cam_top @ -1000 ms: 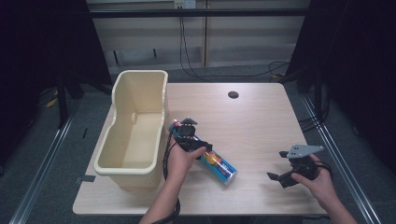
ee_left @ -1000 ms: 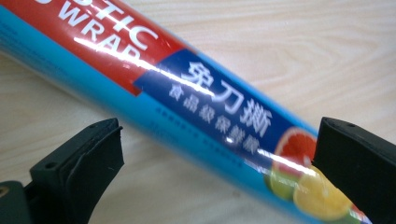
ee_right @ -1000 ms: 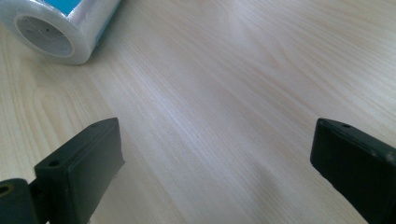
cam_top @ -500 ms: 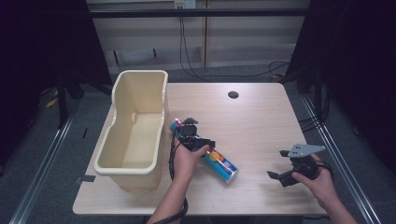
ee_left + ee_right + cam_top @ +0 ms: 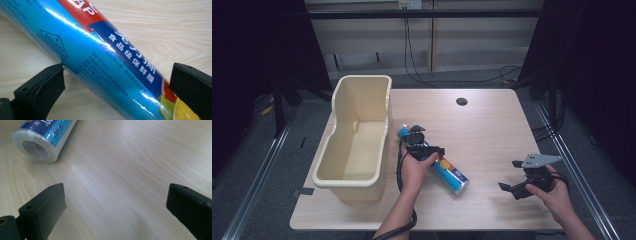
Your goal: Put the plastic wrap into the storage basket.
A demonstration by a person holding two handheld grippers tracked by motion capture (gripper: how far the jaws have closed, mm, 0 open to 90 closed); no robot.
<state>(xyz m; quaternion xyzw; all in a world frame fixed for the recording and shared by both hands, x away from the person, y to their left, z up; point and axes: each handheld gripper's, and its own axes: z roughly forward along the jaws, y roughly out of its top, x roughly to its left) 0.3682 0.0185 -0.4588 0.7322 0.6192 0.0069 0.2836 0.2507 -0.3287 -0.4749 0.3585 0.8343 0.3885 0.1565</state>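
Note:
A blue roll of cling film (image 5: 447,172) lies slantwise on the wooden table (image 5: 492,125), with red, orange and lemon print on its wrapper. My left gripper (image 5: 424,145) hovers right over the roll's upper half, open, its jaws straddling the roll (image 5: 105,62) without clear contact. My right gripper (image 5: 517,177) is held open low over bare wood at the front right, apart from the roll. In the right gripper view the roll's white end (image 5: 37,145) shows at the top left, beyond the gripper (image 5: 115,207).
A large cream plastic tub (image 5: 357,135) stands along the table's left side, close to the roll's far end. A dark round hole (image 5: 461,101) marks the table's back middle. Cables run across the floor behind.
My left gripper has shifted slightly along the roll, staying over it. The right gripper and the roll have barely moved.

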